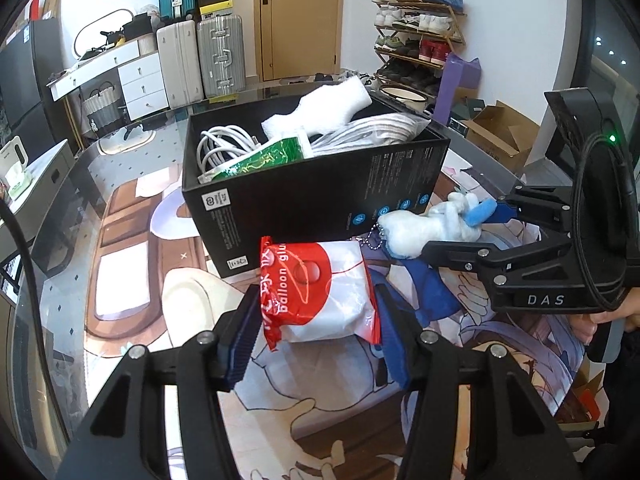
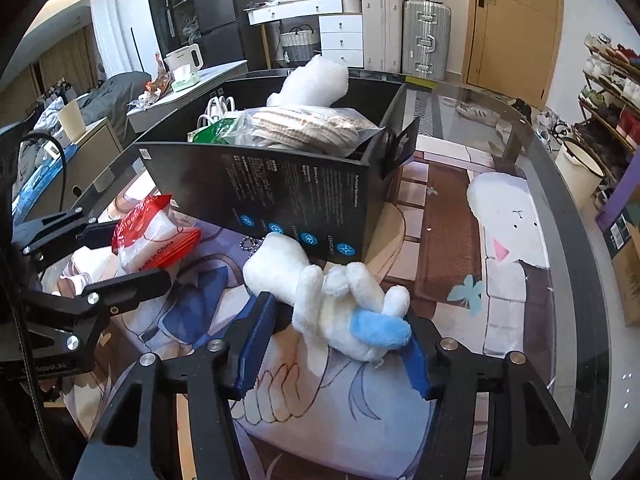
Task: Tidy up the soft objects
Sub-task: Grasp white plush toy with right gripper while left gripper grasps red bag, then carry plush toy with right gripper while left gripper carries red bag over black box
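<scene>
Box (image 1: 320,200) already holds cables, foam, bagged items. Left gripper (image 1: 316,320) clamped on packet (image 1: 324,288), right gripper (image 2: 332,336) clamped on plush (image 2: 340,300); both just beside box, not yet inside.

Black box (image 1: 320,196): one, at 12 o'clock from both grippers.
Items in the box, five kinds, one each:
- white foam piece (image 1: 320,110), 12 o'clock
- coiled white cable (image 1: 220,146), 10 o'clock
- green packet (image 1: 260,158)
- clear bag of white cord (image 1: 368,130), 2 o'clock
- second clear bag, striped beige contents (image 2: 304,126)

Red-and-white balloon glue packet (image 1: 320,292): one.
White plush toy (image 2: 332,300) with blue part: one; bead chain (image 1: 374,240) attached: one.
Grippers: two, left gripper (image 1: 316,344), right gripper (image 2: 332,356).
Suitcases (image 1: 200,60): three.
</scene>
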Tool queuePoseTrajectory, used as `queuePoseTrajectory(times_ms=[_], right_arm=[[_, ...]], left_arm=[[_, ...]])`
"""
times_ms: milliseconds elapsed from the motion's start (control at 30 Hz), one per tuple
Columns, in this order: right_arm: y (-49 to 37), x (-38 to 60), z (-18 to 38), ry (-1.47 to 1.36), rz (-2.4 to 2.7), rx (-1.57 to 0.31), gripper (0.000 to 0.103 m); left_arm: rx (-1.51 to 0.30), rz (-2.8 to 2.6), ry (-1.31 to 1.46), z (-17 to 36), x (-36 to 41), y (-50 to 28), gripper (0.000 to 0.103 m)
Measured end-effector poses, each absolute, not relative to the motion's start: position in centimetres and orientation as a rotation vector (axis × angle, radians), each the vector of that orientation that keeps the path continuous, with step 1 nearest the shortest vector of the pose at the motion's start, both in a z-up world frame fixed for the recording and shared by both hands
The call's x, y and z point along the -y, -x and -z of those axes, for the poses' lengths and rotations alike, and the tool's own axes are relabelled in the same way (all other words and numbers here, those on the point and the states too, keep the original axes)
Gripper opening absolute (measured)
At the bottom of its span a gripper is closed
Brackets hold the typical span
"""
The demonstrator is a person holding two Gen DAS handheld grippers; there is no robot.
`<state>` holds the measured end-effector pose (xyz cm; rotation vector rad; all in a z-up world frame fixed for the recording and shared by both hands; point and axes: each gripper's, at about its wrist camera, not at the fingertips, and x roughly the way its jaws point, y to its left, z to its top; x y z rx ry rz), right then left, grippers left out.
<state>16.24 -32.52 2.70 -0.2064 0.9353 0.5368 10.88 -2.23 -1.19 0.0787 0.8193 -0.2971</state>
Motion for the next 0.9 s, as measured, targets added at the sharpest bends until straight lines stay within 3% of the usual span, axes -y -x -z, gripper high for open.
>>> queuePoseTrajectory(times_ms=[100, 200, 900], right_arm=[[-16.1, 32.7, -2.8, 0.197, -0.559, -0.939, 0.043], [-15.9, 32.7, -2.9, 0.2, -0.569, -0.934, 0.041], [-12.6, 32.9, -8.9, 0.166, -0.667, -0.793, 0.04]], left_arm=[[-0.813, 0.296, -0.078, 1.1, 2.1, -10.8, 0.054], [-0.804, 0.292, -0.073, 0.8, 2.0, -10.7, 0.054], [-0.694, 0.228, -0.008, -2.3, -0.9, -9.6, 0.054]])
